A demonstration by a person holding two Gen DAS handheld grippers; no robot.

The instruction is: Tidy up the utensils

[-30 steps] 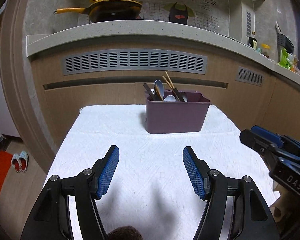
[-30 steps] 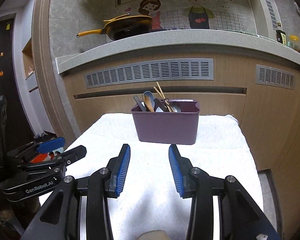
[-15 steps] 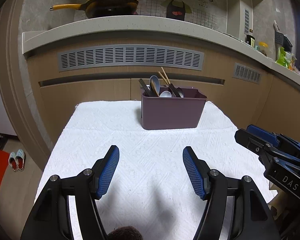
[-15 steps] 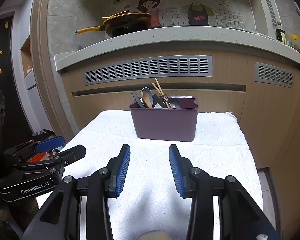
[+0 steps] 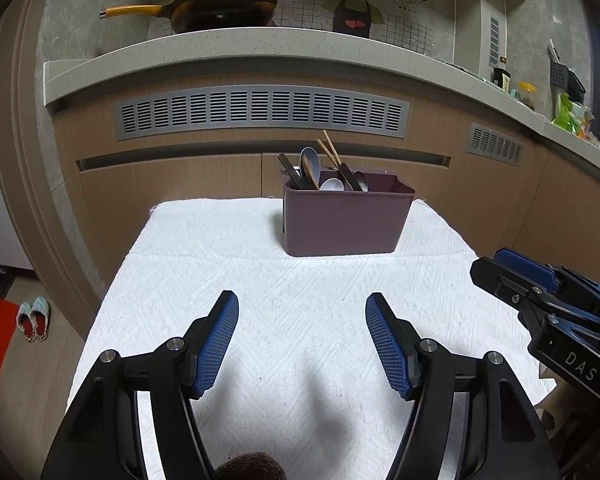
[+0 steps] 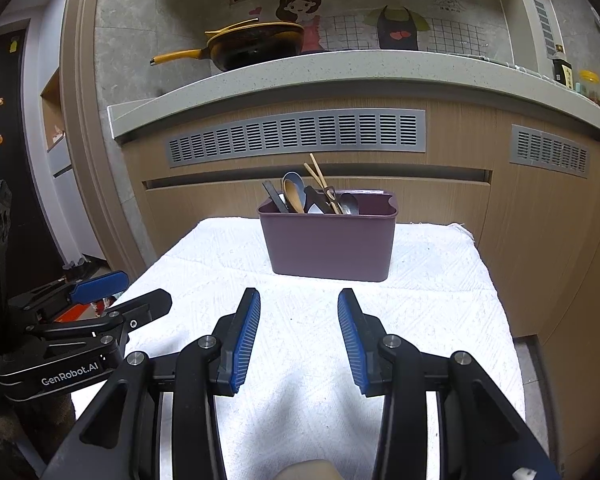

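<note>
Right now the left gripper and the right gripper both hover over the white cloth, jaws spread wide and holding nothing. Well ahead, the purple caddy stands at the cloth's far edge with spoons and chopsticks leaning inside.

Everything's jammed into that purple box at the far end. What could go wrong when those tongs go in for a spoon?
The spoons and chopsticks lean crossed and bunched at the left of the purple plastic box, so pulling one may drag others out. The box stands loose on the white textured cloth; a sideways tug might tip or slide it. Both open tongs, left and right, could collide converging on that one cluster.
</note>
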